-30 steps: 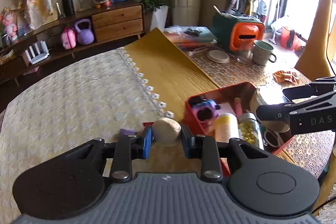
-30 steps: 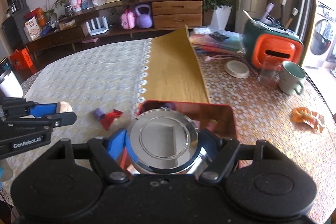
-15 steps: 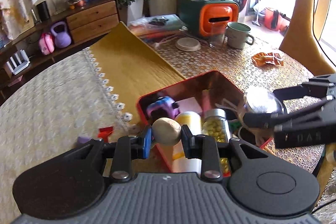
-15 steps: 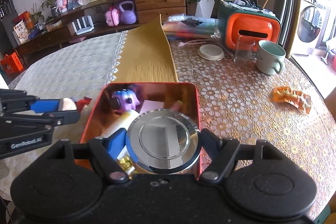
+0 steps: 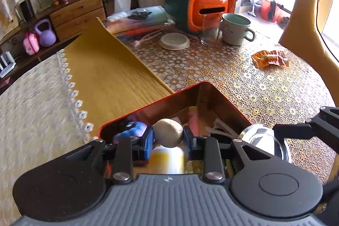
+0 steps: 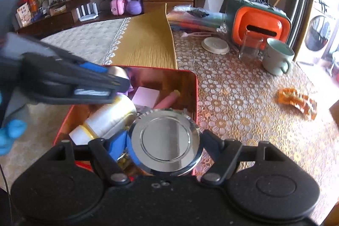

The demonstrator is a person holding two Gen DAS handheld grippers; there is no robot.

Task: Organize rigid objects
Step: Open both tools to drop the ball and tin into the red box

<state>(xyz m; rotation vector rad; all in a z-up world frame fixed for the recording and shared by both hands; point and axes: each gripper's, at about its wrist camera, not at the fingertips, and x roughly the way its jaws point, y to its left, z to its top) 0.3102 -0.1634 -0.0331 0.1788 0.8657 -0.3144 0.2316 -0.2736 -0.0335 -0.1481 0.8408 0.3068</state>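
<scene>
Left wrist view, nearest first: the left gripper (image 5: 168, 138) has its blue-padded jaws clamped narrow on a smooth beige egg-shaped stone (image 5: 168, 132), with its long axis running across from pad to pad. Directly beneath and just beyond the stone lies the open red rectangular metal tin (image 5: 203, 86), near the edge of the table where the yellow ribbed mat (image 5: 110, 77) meets the gold lace-patterned tablecloth (image 5: 243, 82). So the stone hangs over the tin's near-left corner, above a white cylinder with a yellow band (image 6: 110, 118) lying on its side; I judge the drop is straight down. To its right, the right gripper (image 6: 165, 141) grips, jaws wide, a round shiny chrome-lidded jar (image 6: 165, 139), apparently over the tin's near-right corner, though its height above the contents is unclear.
</scene>
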